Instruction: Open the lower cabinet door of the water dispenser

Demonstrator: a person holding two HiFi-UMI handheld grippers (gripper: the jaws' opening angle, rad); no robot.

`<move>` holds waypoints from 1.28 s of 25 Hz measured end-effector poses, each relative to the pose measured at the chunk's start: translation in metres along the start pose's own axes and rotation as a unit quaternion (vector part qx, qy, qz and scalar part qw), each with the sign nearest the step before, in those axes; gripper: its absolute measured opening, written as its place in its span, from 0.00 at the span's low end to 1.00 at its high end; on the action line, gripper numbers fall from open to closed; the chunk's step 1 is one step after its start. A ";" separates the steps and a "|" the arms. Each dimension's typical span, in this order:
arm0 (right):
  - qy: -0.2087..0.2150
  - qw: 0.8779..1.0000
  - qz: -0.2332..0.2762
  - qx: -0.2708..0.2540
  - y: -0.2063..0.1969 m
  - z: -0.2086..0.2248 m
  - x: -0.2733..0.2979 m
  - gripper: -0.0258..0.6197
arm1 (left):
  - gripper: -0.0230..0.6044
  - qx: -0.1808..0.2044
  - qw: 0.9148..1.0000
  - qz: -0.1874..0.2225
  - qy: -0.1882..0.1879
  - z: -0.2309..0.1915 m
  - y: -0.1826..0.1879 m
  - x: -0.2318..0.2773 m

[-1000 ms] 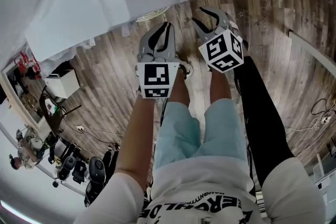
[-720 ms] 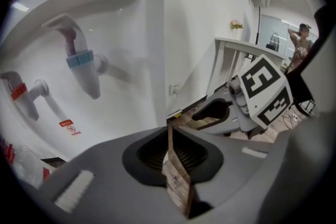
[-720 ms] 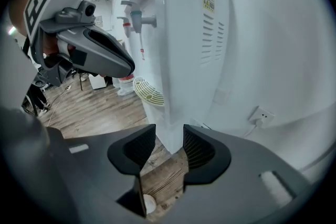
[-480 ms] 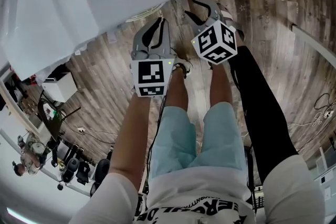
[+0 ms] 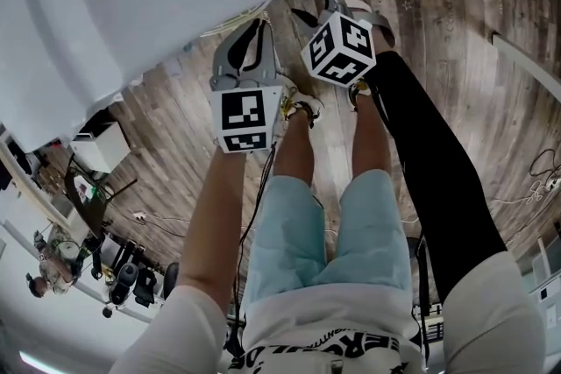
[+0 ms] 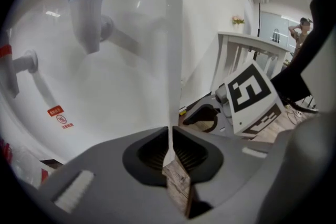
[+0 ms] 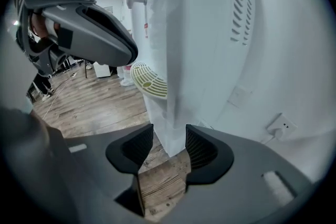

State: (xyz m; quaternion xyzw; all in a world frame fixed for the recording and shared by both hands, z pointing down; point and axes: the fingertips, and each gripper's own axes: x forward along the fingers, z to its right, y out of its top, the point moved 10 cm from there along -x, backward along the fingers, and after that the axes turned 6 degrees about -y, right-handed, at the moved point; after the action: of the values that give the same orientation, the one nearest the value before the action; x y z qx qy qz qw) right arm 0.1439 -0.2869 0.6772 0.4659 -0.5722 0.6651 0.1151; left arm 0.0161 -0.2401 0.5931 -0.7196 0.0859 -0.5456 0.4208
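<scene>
Although both claws are close to the water dispenser (image 5: pixel 131 13), neither touches it yet, so the opening step is judged not begun.

**Head view.** The dispenser fills the frame from 9 to 12 o'clock. The left claw (image 5: pixel 261 29) and the right claw (image 5: pixel 303 3) point at its near edge at 12 o'clock, above the wood floor (image 5: pixel 456 31). Risk: the door is not visible here, so steering from this view alone may land a claw on the fixed casing.

**Left gripper view.** The left claw (image 6: pixel 170 136) has its jaws brought together and holds nothing. The dispenser's vertical corner runs up to 12 o'clock, and the blue-collared tap (image 6: pixel 86 10) sits at 10 o'clock. Risk: with the jaws together, this claw can only push, and a push may slide off the smooth panel or nudge a tap.

**Right gripper view.** The right claw (image 7: pixel 169 147) stands wide apart and empty, framing the dispenser's lower corner. The lower cabinet door (image 7: pixel 156 115) is judged to be the front face below the drip tray (image 7: pixel 149 78) at 11 o'clock. No seam or handle can be made out. Risk: closing here would pinch the casing corner, not the door edge.

**Change.** Compared with one second ago, both claws sit lower and nearer the dispenser, which now covers more of the head view. The right claw's marker cube has rolled, and its jaws have just been opening with nothing between them.
</scene>
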 end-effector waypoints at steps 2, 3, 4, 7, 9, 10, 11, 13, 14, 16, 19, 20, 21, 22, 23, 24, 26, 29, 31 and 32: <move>0.003 1.000 -0.006 -0.010 -0.001 0.001 0.007 0.31 | 0.13 -0.001 1.000 0.000 0.003 -0.004 -0.001 0.000; 0.003 1.000 -0.009 -0.012 -0.001 0.002 0.010 0.31 | 0.13 0.000 1.000 -0.001 0.004 -0.006 -0.002 0.000; 0.005 1.000 -0.012 -0.011 -0.002 0.004 0.013 0.31 | 0.13 0.000 1.000 -0.003 0.004 -0.007 -0.003 0.000; 0.012 1.000 -0.023 -0.011 -0.004 0.009 0.023 0.32 | 0.12 0.000 1.000 -0.007 0.006 -0.011 -0.006 0.002; 0.017 0.999 -0.029 -0.019 -0.003 0.012 0.028 0.32 | 0.12 0.001 1.000 -0.010 0.007 -0.013 -0.006 0.002; 0.019 0.999 -0.032 -0.024 -0.001 0.012 0.031 0.32 | 0.12 0.001 1.000 -0.010 0.007 -0.014 -0.006 0.001; 0.022 0.999 -0.034 -0.029 0.000 0.013 0.033 0.32 | 0.12 0.000 1.000 -0.009 0.008 -0.015 -0.006 0.001; 0.025 0.998 -0.036 -0.041 0.003 0.015 0.037 0.32 | 0.12 0.000 1.000 -0.010 0.009 -0.017 -0.005 0.001; 0.026 0.998 -0.037 -0.047 0.004 0.016 0.040 0.32 | 0.12 -0.001 1.000 -0.011 0.009 -0.017 -0.005 0.002; 0.029 0.997 -0.042 -0.060 0.004 0.017 0.045 0.32 | 0.13 -0.001 1.000 -0.012 0.010 -0.018 -0.005 0.004; 0.035 0.995 -0.049 -0.074 0.005 0.018 0.050 0.32 | 0.13 -0.003 1.000 -0.010 0.012 -0.021 -0.003 0.005; 0.036 0.995 -0.050 -0.077 0.005 0.019 0.052 0.32 | 0.12 -0.004 1.000 -0.010 0.012 -0.022 -0.002 0.006; 0.037 0.995 -0.051 -0.079 0.004 0.019 0.053 0.32 | 0.13 -0.005 1.000 -0.010 0.012 -0.023 -0.002 0.006; 0.038 0.995 -0.052 -0.082 0.004 0.019 0.054 0.32 | 0.12 -0.005 1.000 -0.011 0.012 -0.023 -0.003 0.007; 0.039 0.994 -0.055 -0.088 0.003 0.018 0.055 0.32 | 0.12 -0.006 1.000 -0.011 0.012 -0.024 -0.003 0.007; 0.041 0.993 -0.057 -0.097 0.002 0.017 0.057 0.32 | 0.12 -0.006 1.000 -0.011 0.011 -0.025 -0.003 0.008; 0.041 0.992 -0.060 -0.108 0.001 0.017 0.060 0.32 | 0.12 -0.006 1.000 -0.011 0.010 -0.026 -0.004 0.008; 0.043 0.992 -0.065 -0.096 0.001 0.019 0.064 0.32 | 0.12 -0.004 1.000 -0.012 0.007 -0.028 -0.003 0.009; 0.041 0.992 -0.066 -0.095 0.002 0.020 0.066 0.32 | 0.13 -0.005 1.000 -0.011 0.004 -0.028 -0.001 0.010; 0.038 0.993 -0.065 -0.095 0.003 0.020 0.067 0.32 | 0.12 -0.005 1.000 -0.009 0.003 -0.028 0.000 0.010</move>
State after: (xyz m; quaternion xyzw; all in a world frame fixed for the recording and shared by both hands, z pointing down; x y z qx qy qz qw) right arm 0.1156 -0.3310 0.7242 0.4630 -0.5968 0.6160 0.2237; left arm -0.0038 -0.2605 0.6016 -0.7206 0.0831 -0.5513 0.4122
